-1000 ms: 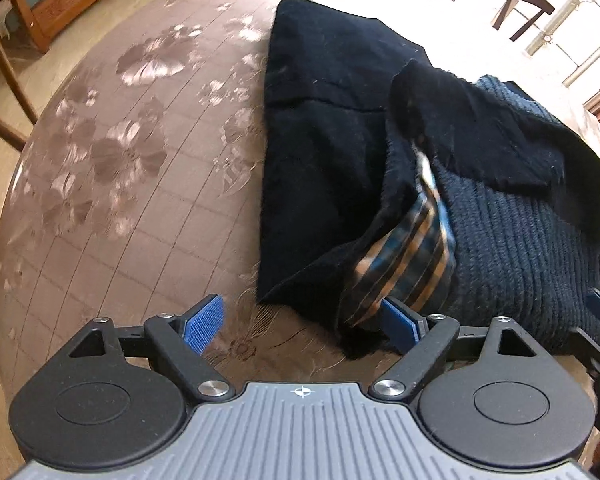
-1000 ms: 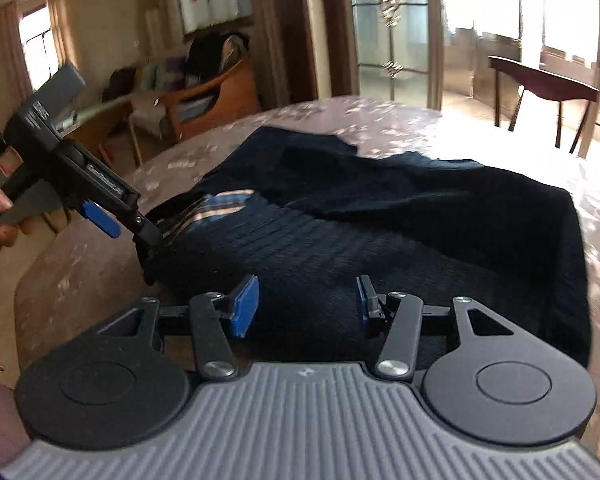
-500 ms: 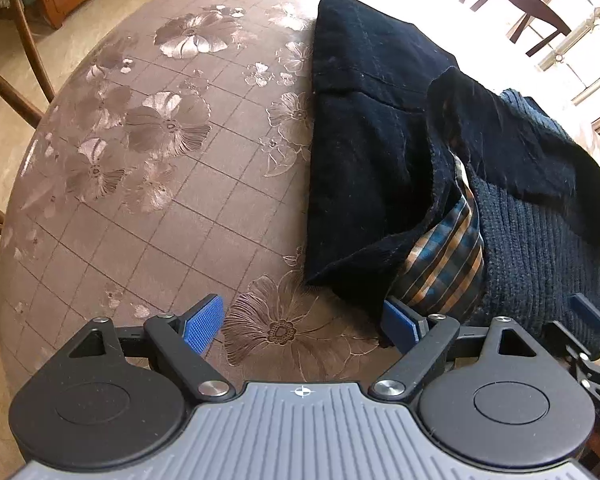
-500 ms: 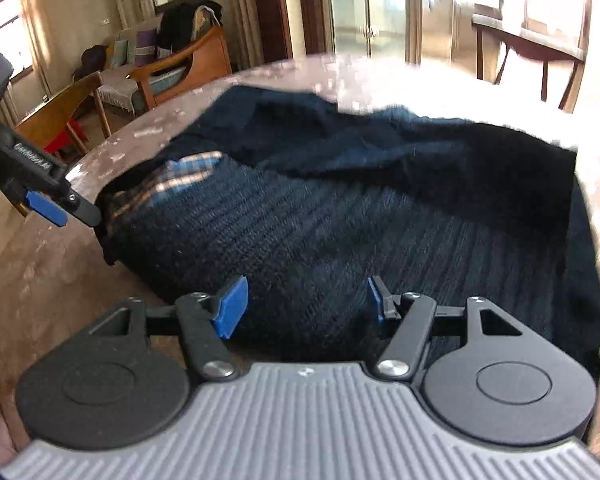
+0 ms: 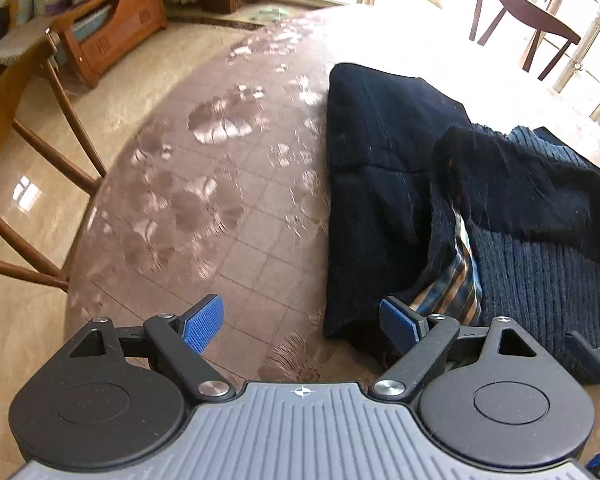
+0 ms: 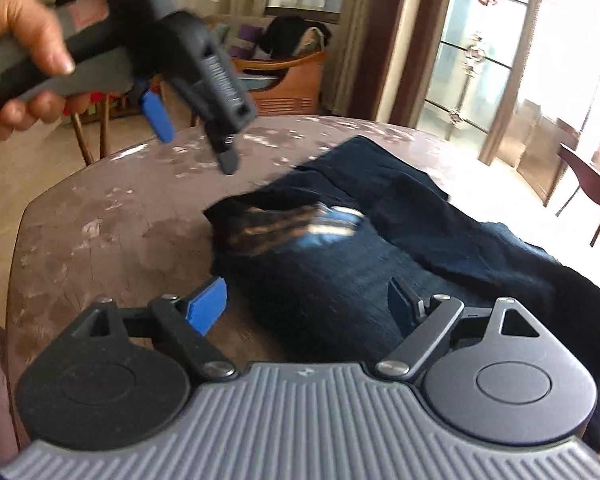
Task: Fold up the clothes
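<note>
Left claw (image 5: 300, 326) — pads apart, nothing between them; it has lifted slightly off the garment's near corner, which lies just right of it. Right claw (image 6: 306, 306) — jaws opening, pads off the cloth, having swung sideways along the near edge. Dark garment (image 5: 384, 200) — plaid lining (image 5: 456, 284) exposed, bunched ahead of both claws; judged released, the fold set down. Counter (image 5: 204, 216) — brown floral cover. Room: wooden chair (image 5: 32, 184) far left, tiled floor, bright windows right.
</note>
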{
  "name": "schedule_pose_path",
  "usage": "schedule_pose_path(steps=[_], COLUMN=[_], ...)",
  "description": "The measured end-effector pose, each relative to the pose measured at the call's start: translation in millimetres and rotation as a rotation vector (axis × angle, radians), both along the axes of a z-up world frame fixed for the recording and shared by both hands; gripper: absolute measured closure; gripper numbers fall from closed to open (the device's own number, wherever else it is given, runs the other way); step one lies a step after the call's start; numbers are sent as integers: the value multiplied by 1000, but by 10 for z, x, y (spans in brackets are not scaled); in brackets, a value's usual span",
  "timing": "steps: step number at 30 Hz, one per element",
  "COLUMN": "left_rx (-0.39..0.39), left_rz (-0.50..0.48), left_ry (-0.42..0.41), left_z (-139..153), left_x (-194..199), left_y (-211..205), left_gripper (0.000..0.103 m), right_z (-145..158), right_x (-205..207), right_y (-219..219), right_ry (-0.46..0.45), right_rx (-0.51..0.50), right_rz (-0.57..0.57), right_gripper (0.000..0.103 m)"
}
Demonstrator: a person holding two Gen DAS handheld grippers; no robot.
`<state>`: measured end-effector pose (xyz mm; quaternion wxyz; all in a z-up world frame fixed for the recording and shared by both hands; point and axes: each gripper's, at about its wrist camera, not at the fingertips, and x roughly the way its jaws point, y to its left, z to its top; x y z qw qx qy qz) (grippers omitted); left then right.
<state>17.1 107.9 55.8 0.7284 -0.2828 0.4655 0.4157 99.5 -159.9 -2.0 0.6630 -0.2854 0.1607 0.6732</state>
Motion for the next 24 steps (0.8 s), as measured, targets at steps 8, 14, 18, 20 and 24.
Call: schedule_pose_path(steps=[8, 14, 18, 20, 24], left_rx=[-21, -42, -58, -68, -103], left_rz=[37, 105, 142, 155, 176], left_ry=[7, 3, -5, -9, -39], left_z=[-45, -113, -161, -189, -239], left_x=[-116, -315, -429, -466, -526], left_y=[110, 247, 321, 345, 374], left_gripper=[14, 14, 15, 15, 15], right_z=[-136, -255, -337, -389, -482], right_x=[-415, -451, -513, -523, -475], right_y=[450, 739, 847, 907, 1002], right_ry=[-152, -100, -135, -145, -127], right_rx=[24, -21, -16, -22, -57], right_rz=[48, 49, 49, 38, 12], right_gripper=[3, 3, 3, 3, 4])
